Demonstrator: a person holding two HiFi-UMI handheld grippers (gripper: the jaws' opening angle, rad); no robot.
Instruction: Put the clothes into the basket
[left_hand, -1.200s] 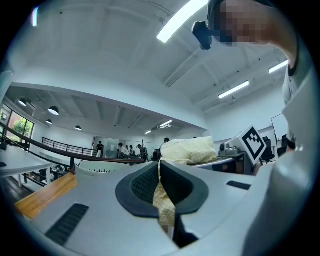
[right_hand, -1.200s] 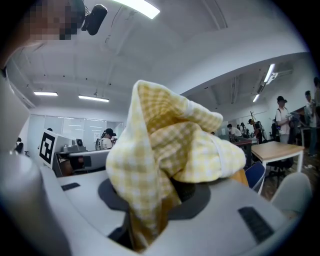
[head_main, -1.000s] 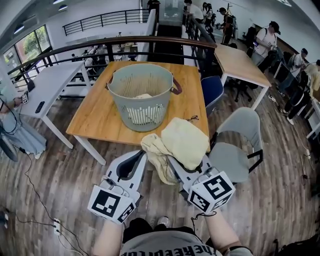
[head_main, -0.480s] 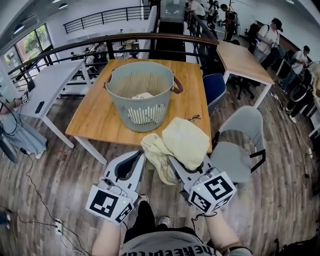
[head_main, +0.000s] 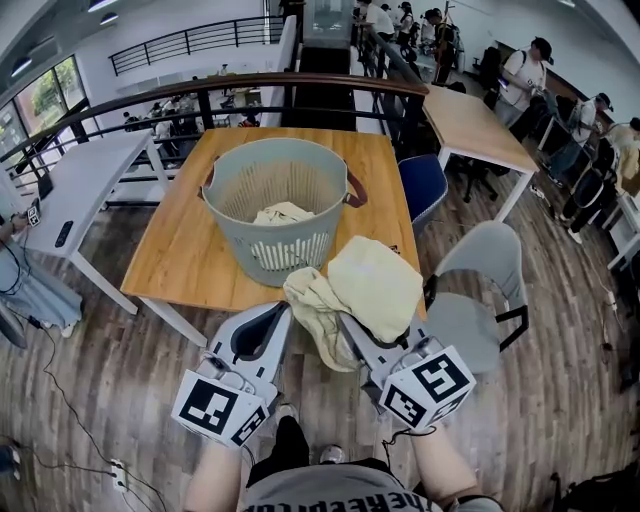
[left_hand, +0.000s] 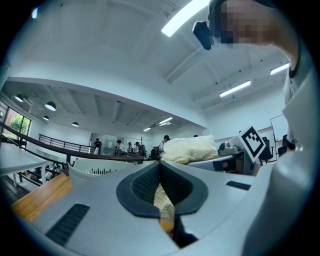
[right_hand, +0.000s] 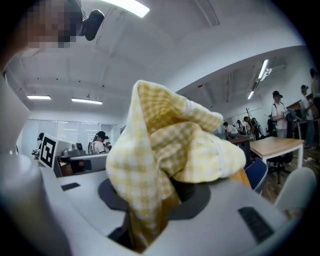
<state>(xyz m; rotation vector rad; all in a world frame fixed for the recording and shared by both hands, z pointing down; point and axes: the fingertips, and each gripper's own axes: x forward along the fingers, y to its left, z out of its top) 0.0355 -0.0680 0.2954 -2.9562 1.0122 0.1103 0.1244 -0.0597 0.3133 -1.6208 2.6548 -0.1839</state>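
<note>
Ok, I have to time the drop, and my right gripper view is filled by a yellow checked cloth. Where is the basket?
Observer: In the head view the grey-green slatted plastic basket stands on the wooden table, ahead of the yellow checked cloth.
Operator: Is it empty?
Observer: No, a pale garment lies inside.
Operator: And the other gripper?
Observer: The left gripper is shut on a strip of the same cloth.

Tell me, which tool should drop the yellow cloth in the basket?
Right. The right tool is clamped on the yellow cloth, near the front of the basket. The left tool, jaws together, only sits beside the cloth's edge.
</note>
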